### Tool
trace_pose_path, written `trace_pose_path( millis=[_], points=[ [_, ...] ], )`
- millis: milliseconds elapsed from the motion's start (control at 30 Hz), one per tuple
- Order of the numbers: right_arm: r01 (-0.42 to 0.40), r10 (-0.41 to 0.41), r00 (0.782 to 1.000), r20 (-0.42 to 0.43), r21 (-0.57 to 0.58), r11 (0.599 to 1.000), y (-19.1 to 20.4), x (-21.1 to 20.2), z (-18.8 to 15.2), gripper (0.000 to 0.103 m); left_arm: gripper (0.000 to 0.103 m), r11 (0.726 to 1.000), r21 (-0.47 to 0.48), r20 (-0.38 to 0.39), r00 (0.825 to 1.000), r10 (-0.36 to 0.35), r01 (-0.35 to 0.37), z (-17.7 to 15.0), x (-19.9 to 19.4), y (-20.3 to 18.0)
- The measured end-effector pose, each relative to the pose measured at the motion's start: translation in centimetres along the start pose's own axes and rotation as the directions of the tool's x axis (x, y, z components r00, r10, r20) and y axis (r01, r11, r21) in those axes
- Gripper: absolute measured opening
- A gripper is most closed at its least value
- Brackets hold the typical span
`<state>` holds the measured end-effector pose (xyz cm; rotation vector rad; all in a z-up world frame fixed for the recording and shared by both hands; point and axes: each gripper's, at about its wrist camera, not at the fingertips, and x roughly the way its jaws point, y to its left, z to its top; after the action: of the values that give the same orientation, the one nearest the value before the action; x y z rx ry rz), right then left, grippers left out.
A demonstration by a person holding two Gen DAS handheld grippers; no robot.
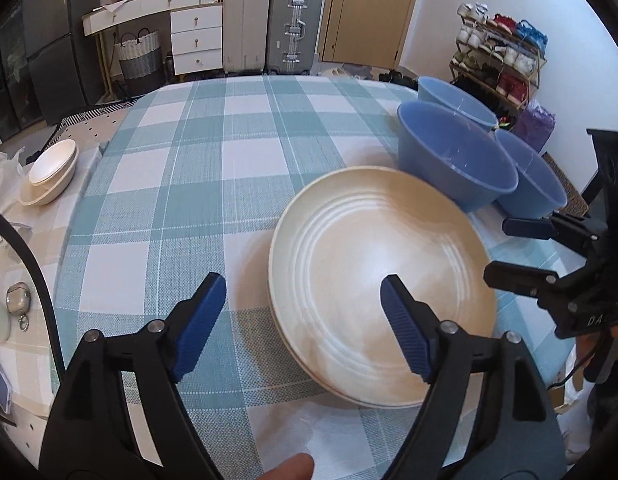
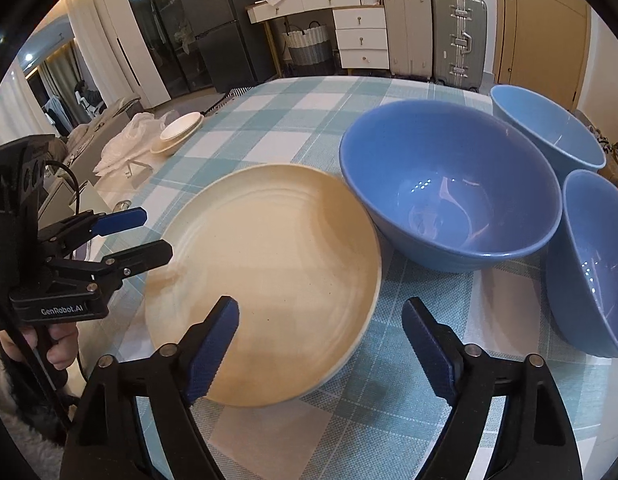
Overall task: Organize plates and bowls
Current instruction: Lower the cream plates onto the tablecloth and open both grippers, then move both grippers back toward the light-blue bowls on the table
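Starting far left in the left wrist view: stacked cream bowls sit on the bench edge, well apart from everything else. Checked cloth covers the bench.

Left gripper next, jaws spread wide, nothing between the pads. Its left jaw hangs over bare cloth, its right jaw over the cream plate, so the plate's left rim falls between the two jaws, not pinched. A second rim shows under the plate's near-left edge, so it looks like a stack of plates; count unclear. A fingertip pokes in at bottom centre.

Right of the plate: three blue bowls clustered, the nearest just beside the plate's far rim, touching or not I cannot tell. Right gripper enters at far right, jaws apart, tips just off the plate's right rim.

Right wrist view, same order: left gripper at left edge, jaws apart beside the plate's left rim, a hand on its handle. Right gripper at bottom, jaws wide, holding nothing; left jaw over the plate's near part, right jaw over cloth, plate's right rim between them. Blue bowls upright right of the plate, nearest one just beside its rim. Cream bowls far back left.
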<state>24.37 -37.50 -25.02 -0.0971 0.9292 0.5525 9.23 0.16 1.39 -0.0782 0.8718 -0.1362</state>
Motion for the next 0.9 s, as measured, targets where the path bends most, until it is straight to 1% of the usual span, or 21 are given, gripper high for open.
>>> trace_pose_path(
  millis=[67, 100, 133, 167, 333, 433, 567, 700, 900],
  points=[
    [0.004, -0.004, 1.000, 0.023, -0.006, 1.000, 0.0, -0.8, 0.1, 0.093, 0.082, 1.000, -0.003, 0.018, 1.000, -0.018, 0.019, 0.4, -0.7, -0.2],
    [0.004, -0.004, 0.999, 0.040, -0.009, 1.000, 0.0, -1.2, 0.2, 0.094, 0.088, 0.999, -0.006, 0.026, 0.999, -0.032, 0.032, 0.7, -1.1, -0.3],
    [0.008, -0.007, 0.998, 0.060, -0.011, 1.000, 0.0, -1.7, 0.1, 0.097, 0.098, 0.999, -0.007, 0.034, 0.999, -0.037, 0.038, 0.9, -1.4, -0.5],
    [0.010, -0.009, 0.997, 0.078, -0.010, 1.000, -0.1, -2.3, 0.1, 0.098, 0.101, 0.999, -0.005, 0.044, 0.998, -0.039, 0.039, 1.2, -1.7, -0.7],
    [0.003, -0.006, 0.988, 0.151, 0.017, 1.000, -0.9, -5.2, 0.0, 0.100, 0.101, 0.997, 0.028, 0.088, 0.993, -0.074, 0.071, 2.4, -3.4, -2.2],
    [0.012, -0.018, 0.979, 0.202, 0.027, 1.000, -1.4, -7.3, -0.1, 0.101, 0.101, 0.994, 0.054, 0.109, 0.989, -0.098, 0.092, 3.1, -4.3, -3.3],
    [0.038, -0.047, 0.959, 0.278, 0.040, 0.998, -2.4, -10.5, -0.1, 0.102, 0.101, 0.990, 0.090, 0.139, 0.983, -0.116, 0.104, 4.0, -5.6, -4.9],
    [0.065, -0.084, 0.938, 0.336, 0.067, 0.996, -3.9, -13.7, 0.2, 0.102, 0.101, 0.986, 0.126, 0.175, 0.976, -0.130, 0.109, 5.4, -7.1, -6.6],
    [0.107, -0.141, 0.899, 0.415, 0.106, 0.989, -6.1, -18.4, 1.2, 0.102, 0.101, 0.981, 0.162, 0.226, 0.964, -0.140, 0.104, 7.4, -9.2, -8.5]
  ],
)
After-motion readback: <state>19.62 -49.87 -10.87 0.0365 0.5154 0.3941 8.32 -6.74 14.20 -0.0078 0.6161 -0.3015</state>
